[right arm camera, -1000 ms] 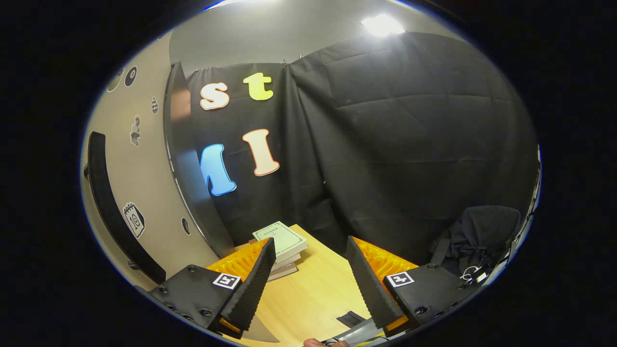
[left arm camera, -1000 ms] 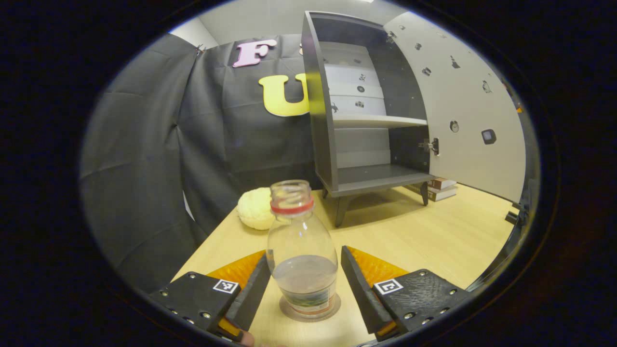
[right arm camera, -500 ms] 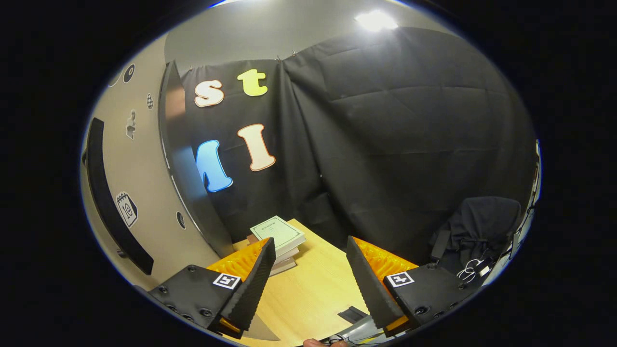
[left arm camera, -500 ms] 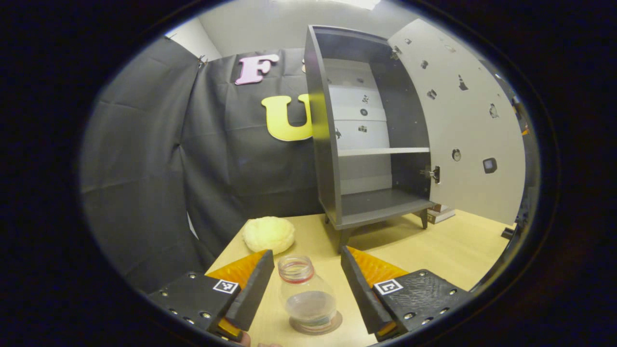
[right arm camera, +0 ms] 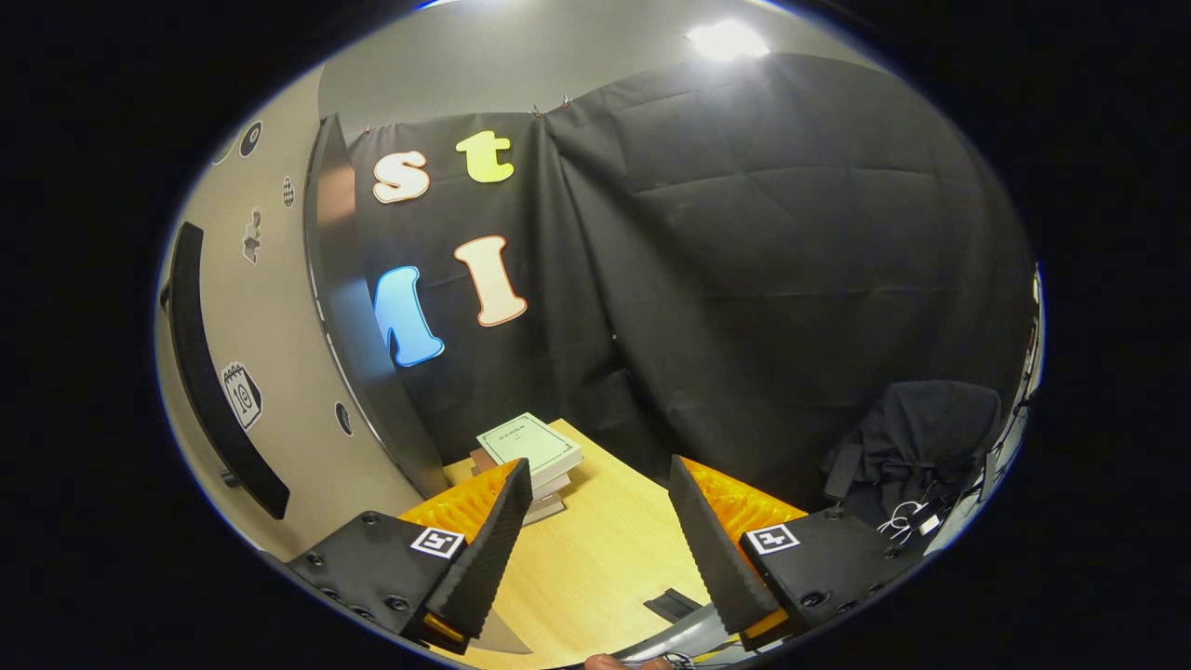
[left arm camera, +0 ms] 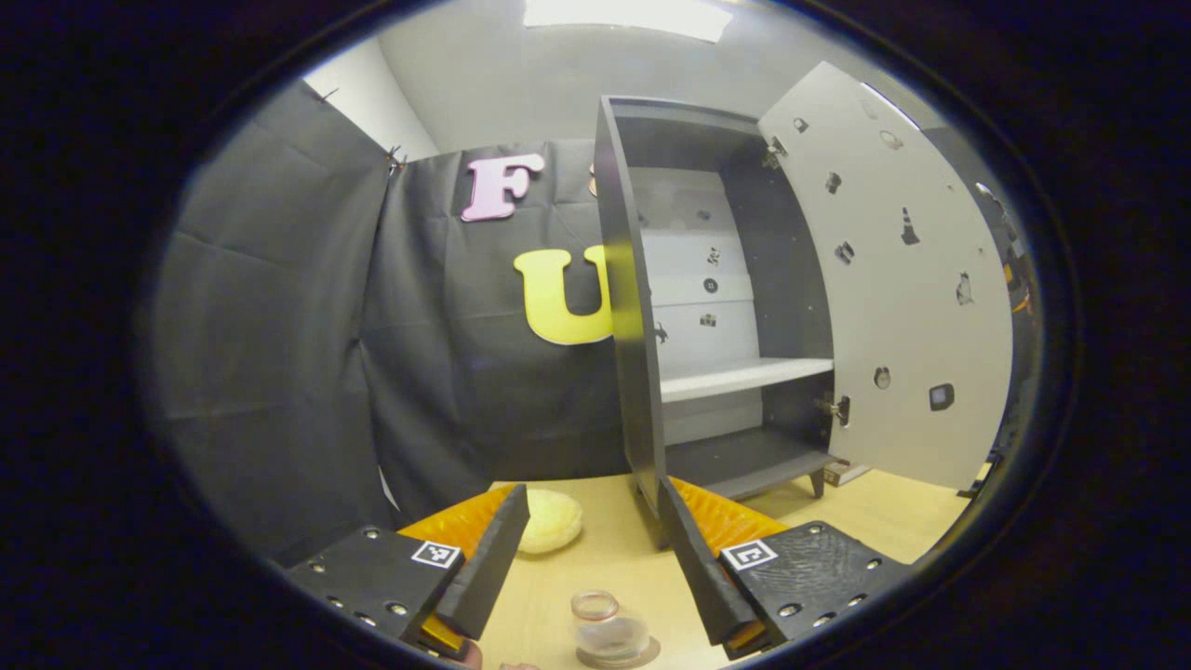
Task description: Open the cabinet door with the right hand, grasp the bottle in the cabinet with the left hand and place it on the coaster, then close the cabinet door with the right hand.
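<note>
bottle [left arm camera: 609,630]: upright on coaster [left arm camera: 649,651], at 6 o'clock below the jaws, untouched
left gripper [left arm camera: 593,549]: jaws wide
right gripper [right arm camera: 595,530]: jaws wide, empty

The left gripper [left arm camera: 592,558] hangs high above the table with its jaws spread wide, nothing between the fingers [left arm camera: 484,568]. The right gripper [right arm camera: 595,549] is also parted and empty, held level over the table's right side. A fingertip [right arm camera: 609,662] shows at its base.
</note>
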Tool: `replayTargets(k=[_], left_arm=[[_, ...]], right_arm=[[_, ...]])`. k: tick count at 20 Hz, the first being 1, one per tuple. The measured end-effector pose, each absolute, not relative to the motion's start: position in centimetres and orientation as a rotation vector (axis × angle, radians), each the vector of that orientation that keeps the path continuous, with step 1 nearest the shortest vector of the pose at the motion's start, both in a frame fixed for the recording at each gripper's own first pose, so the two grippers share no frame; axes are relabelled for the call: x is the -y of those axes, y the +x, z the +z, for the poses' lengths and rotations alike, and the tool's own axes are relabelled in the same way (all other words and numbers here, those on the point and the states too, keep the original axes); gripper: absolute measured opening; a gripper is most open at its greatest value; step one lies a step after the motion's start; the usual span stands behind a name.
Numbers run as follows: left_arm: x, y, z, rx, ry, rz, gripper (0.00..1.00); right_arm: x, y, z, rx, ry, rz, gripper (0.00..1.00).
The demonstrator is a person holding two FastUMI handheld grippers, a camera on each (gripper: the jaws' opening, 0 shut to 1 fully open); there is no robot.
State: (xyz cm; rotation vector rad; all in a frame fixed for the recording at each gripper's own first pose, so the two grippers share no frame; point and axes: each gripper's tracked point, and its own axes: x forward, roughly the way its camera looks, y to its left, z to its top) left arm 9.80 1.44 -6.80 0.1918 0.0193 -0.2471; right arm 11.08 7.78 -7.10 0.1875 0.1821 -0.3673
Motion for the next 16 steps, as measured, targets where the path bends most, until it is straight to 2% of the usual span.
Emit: replayTargets(k=[1,4,5,6,9,10,11,14,15,16], left_arm=[[-0.9,9.7,-5.9,-0.034,0.168,-0.25,0.83],[0.9,9.4,-3.0,-0.086,0.091,-0.241,0.86],[1.4,9.3,-1.5,-0.086,0.077,-0.227,0.85],[2.2,9.1,-0.2,-0.09,0.061,-0.219,0.84],[5.6,7.5,2.6,-0.103,-0.001,-0.213,0.83],[6.7,6.9,3.4,-0.106,-0.018,-0.214,0.83],[7.7,6.4,3.8,-0.108,-0.027,-0.216,0.83],[10.3,4.9,4.5,-0.126,-0.006,-0.197,0.83],[11.1,4.5,4.0,-0.15,0.013,-0.192,0.86],[11.9,4.2,3.8,-0.165,0.023,-0.188,0.83]], right_arm=[[-7.8,11.4,-6.6,-0.168,0.188,-0.358,0.94],[-8.1,12.7,-4.8,-0.143,0.222,-0.3,0.94],[-8.2,13.1,-3.7,-0.128,0.229,-0.272,0.87],[-8.2,13.4,-3.0,-0.119,0.227,-0.247,0.94],[-8.3,13.4,-0.8,-0.099,0.192,-0.176,0.94],[-8.4,13.3,-0.2,-0.092,0.177,-0.154,0.87],[-8.6,13.4,0.2,-0.089,0.169,-0.13,0.94],[-9.4,13.3,1.7,-0.059,0.144,-0.058,0.94],[-9.5,13.3,1.9,-0.048,0.127,-0.036,0.94],[-9.9,13.3,1.8,-0.05,0.108,-0.011,0.94]])
